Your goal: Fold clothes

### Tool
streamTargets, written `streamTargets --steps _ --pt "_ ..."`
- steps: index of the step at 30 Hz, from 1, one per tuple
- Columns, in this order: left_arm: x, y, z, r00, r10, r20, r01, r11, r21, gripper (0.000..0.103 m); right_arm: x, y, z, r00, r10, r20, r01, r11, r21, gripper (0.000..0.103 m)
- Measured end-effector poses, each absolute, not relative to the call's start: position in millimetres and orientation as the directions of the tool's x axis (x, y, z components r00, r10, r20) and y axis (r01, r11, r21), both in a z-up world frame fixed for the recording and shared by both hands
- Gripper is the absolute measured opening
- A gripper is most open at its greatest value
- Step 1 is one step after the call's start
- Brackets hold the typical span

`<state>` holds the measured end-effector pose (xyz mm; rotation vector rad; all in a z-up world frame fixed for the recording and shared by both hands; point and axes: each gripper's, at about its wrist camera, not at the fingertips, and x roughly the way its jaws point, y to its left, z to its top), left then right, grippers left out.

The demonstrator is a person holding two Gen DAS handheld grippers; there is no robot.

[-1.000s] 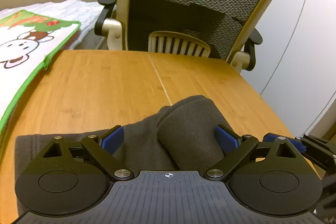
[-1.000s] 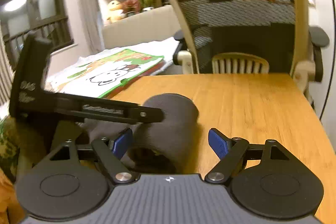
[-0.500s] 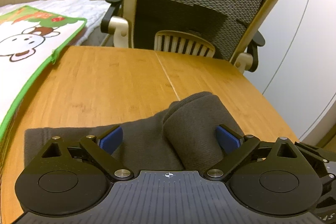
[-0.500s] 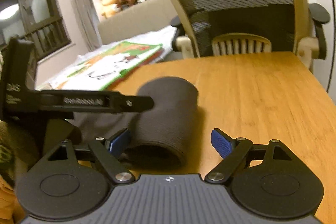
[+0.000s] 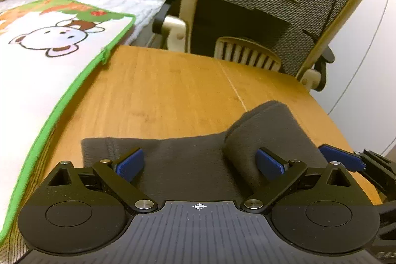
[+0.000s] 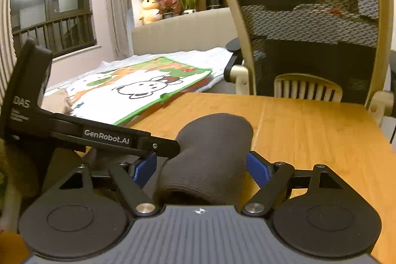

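Wooden table (image 5: pixel 173 90) with a mesh office chair (image 5: pixel 272 4) pushed up at the far edge, and a cartoon-print blanket (image 5: pixel 49 53) hanging over the table's left side. Dark grey garment (image 5: pixel 188 165) lies flat near the front edge, its right end rolled into a fat hump (image 6: pixel 212 155). Left claw (image 5: pixel 200 162) is spread wide over the flat part, gripping nothing. Right claw (image 6: pixel 201 168) is open too, straddling the hump, with the left claw's body just beside it.
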<state>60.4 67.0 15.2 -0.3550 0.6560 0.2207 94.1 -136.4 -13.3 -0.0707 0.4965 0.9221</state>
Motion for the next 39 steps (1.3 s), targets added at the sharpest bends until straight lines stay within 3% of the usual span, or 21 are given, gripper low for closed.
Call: streamTargets --steps 4,10,14,20,22,25,27,33,37,38,39 --pt "62.2 68.0 13.8 0.772 0.087 -0.629 -0.312 0.915 -0.257 0.101 106.8 -155.3 -18.5 0.424 0.793 -0.437 -0.752 0.577 0.319 0.083" --pt "64.4 66.5 11.0 0.762 0.102 -0.639 -0.319 0.918 -0.233 0.100 140.5 -177.1 -40.4 0.378 0.828 -0.414 -0.554 0.561 0.615 0.083" --pt "61.4 69.0 19.0 0.767 0.115 -0.632 -0.337 0.909 -0.244 0.099 135.5 -161.5 -36.2 0.370 0.802 -0.469 -0.620 0.589 0.517 0.056" --pt "54.5 64.6 47.8 0.814 0.104 -0.572 -0.301 0.917 -0.262 0.099 73.9 -110.7 -14.3 0.510 0.711 -0.485 -0.804 0.594 0.026 0.056" --pt "55.2 58.1 49.5 0.814 0.109 -0.571 -0.286 0.930 -0.231 0.099 60.1 -99.5 -13.3 0.526 0.705 -0.476 -0.818 0.573 -0.055 0.059" --pt "56.2 60.1 39.2 0.789 0.149 -0.596 -0.311 0.934 -0.178 0.100 58.5 -98.5 -9.7 0.496 0.725 -0.478 -0.833 0.553 -0.026 0.066" --pt "53.2 69.1 32.5 0.780 0.170 -0.603 -0.341 0.922 -0.182 0.100 65.4 -107.6 -7.4 0.453 0.754 -0.477 -0.838 0.543 0.062 0.083" --pt "46.6 81.4 28.4 0.774 0.187 -0.604 -0.370 0.909 -0.193 0.100 87.9 -115.1 -15.9 0.399 0.778 -0.486 -0.793 0.559 0.244 0.095" --pt "46.1 79.9 28.8 0.771 0.188 -0.608 -0.372 0.908 -0.191 0.100 89.2 -100.8 -29.7 0.408 0.772 -0.488 -0.785 0.570 0.245 0.090" --pt "46.4 79.6 29.2 0.770 0.189 -0.610 -0.374 0.908 -0.191 0.100 88.0 -99.1 -30.6 0.421 0.773 -0.474 -0.788 0.571 0.232 0.077" --pt "46.6 79.2 29.7 0.768 0.193 -0.610 -0.378 0.906 -0.189 0.100 87.2 -98.3 -30.0 0.429 0.775 -0.464 -0.791 0.570 0.220 0.071"
